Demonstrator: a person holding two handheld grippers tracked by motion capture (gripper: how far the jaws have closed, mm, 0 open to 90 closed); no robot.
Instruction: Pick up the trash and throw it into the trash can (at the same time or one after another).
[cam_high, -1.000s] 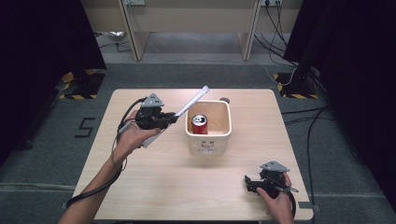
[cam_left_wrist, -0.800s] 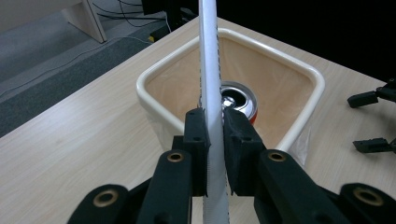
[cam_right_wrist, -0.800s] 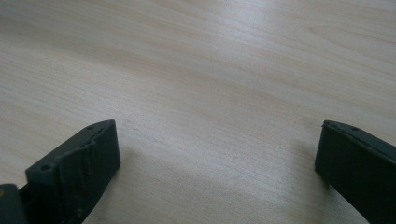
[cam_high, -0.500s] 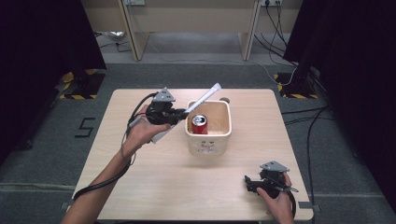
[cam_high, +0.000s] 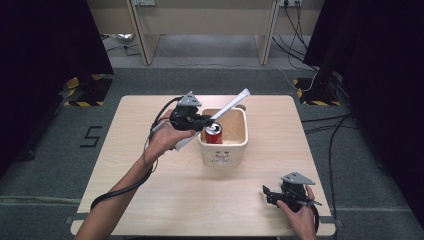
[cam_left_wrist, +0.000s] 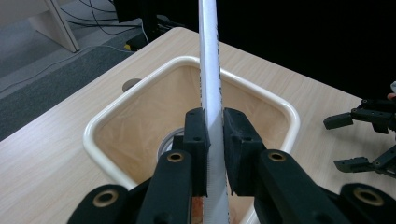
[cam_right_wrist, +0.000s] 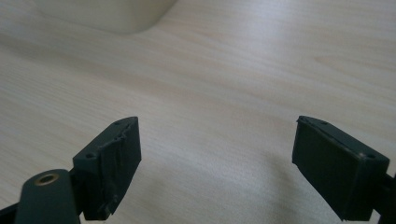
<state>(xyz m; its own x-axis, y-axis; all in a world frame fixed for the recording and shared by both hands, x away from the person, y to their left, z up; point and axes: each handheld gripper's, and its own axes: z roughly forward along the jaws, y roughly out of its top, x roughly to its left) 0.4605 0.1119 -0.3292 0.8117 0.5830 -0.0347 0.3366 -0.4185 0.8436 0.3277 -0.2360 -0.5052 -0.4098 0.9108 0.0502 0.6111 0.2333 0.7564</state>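
- Grey floor and dark curtains ring the wooden worktop (cam_high: 150, 170).
- Near its middle stands a cream bin (cam_high: 235, 145) with a red can (cam_high: 213, 134) inside.
- Left claw (cam_high: 206, 121) is clamped on a white tube (cam_left_wrist: 208, 60), held slanting over the bin's rim.
- Right claw (cam_right_wrist: 217, 170) rests near the worktop's front corner, its jaws apart with nothing between them, though they have just been closing a little.

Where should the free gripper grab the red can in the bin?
By its top rim, from straight above. The can stands upright against the bin's near-left wall, so its sides are hard to reach. The white stick slants overhead and would probably have to move first.
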